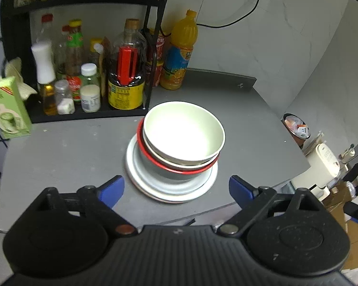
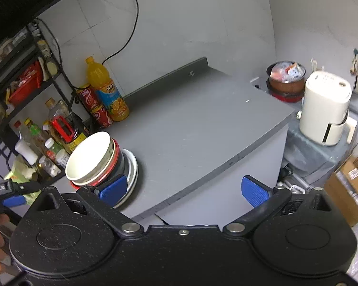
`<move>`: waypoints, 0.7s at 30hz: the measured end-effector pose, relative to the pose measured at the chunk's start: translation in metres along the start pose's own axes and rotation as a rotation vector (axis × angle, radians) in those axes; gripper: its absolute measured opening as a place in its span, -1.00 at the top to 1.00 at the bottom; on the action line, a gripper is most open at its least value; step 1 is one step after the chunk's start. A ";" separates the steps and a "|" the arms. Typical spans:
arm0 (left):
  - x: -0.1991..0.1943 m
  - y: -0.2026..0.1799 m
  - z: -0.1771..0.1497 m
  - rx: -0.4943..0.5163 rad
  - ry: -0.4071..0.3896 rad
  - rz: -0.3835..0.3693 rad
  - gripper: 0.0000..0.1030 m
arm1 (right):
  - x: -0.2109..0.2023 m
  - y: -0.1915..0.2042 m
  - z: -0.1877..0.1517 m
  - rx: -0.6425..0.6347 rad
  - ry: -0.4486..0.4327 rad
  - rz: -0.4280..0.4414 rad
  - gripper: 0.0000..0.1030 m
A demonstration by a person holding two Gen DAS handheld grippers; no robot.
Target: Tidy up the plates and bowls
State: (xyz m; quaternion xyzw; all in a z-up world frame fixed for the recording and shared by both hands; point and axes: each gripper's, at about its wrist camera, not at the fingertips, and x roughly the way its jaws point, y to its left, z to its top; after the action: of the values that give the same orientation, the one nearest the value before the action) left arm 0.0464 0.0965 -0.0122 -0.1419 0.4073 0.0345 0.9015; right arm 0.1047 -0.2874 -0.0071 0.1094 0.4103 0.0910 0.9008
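A stack stands on the grey table (image 1: pixel 59 152): a white bowl (image 1: pixel 183 131) on top, a red-rimmed bowl (image 1: pixel 179 169) under it, and white plates (image 1: pixel 169 190) at the bottom. My left gripper (image 1: pixel 176 188) is open and empty, its blue pads just in front of the plates, one on each side. In the right wrist view the same stack (image 2: pixel 95 162) sits at the left. My right gripper (image 2: pixel 183 189) is open and empty, to the right of the stack, with its left pad in front of the plates' edge (image 2: pixel 133 166).
A black rack (image 1: pixel 83 114) with several sauce bottles stands behind the stack to the left. An orange juice bottle (image 1: pixel 179 52) and red cans (image 2: pixel 93 107) are beside it. A green carton (image 1: pixel 7 107) is at the left. A cream appliance (image 2: pixel 324 109) and a full bin (image 2: pixel 286 81) are beyond the table's right edge.
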 end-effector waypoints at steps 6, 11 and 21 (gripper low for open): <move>-0.021 -0.002 -0.020 0.009 -0.007 -0.007 -0.84 | -0.029 0.003 -0.012 -0.032 -0.032 -0.039 -1.00; -0.038 -0.008 -0.031 0.029 -0.021 -0.018 -0.89 | -0.049 0.005 -0.016 -0.069 -0.052 -0.050 -1.00; -0.075 -0.029 -0.041 0.080 -0.063 -0.033 -1.00 | -0.071 0.003 -0.021 -0.094 -0.079 -0.065 -1.00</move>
State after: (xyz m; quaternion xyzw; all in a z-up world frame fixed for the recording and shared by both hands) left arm -0.0277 0.0610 0.0244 -0.1113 0.3772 0.0079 0.9194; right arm 0.0429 -0.2997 0.0316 0.0572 0.3729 0.0766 0.9229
